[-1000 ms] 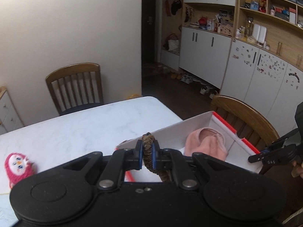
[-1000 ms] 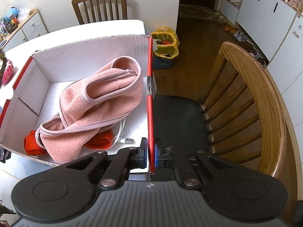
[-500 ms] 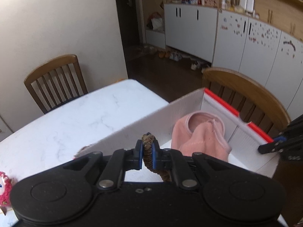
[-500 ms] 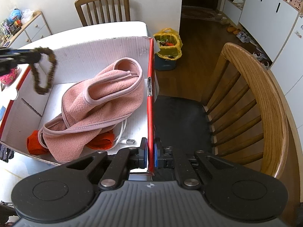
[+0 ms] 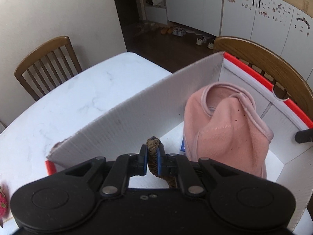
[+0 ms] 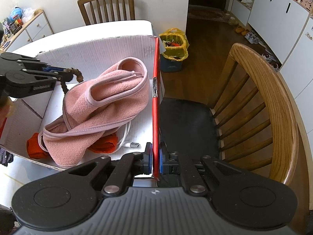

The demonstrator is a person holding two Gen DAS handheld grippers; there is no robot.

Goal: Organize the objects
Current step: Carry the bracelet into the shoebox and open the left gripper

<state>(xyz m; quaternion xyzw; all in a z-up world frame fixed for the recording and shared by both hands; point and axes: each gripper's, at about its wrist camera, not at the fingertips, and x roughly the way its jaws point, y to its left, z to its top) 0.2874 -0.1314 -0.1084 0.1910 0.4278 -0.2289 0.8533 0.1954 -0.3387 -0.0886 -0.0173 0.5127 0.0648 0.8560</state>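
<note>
A white cardboard box with red rims stands on the marble table. Inside lie a pink fleece garment, orange cloth and a white USB cable. My left gripper is shut on a brown bead string and hangs over the box's left part, the string dangling beside the fleece. My right gripper is shut on the box's red right wall.
A wooden chair with a black seat stands right of the box, another chair at the table's far end. A pink plush toy lies on the table at left. A yellow bag sits on the floor.
My left gripper has come down and moved right over the box with the bead string, and tilted more steeply. The right gripper has kept still on the box wall.
</note>
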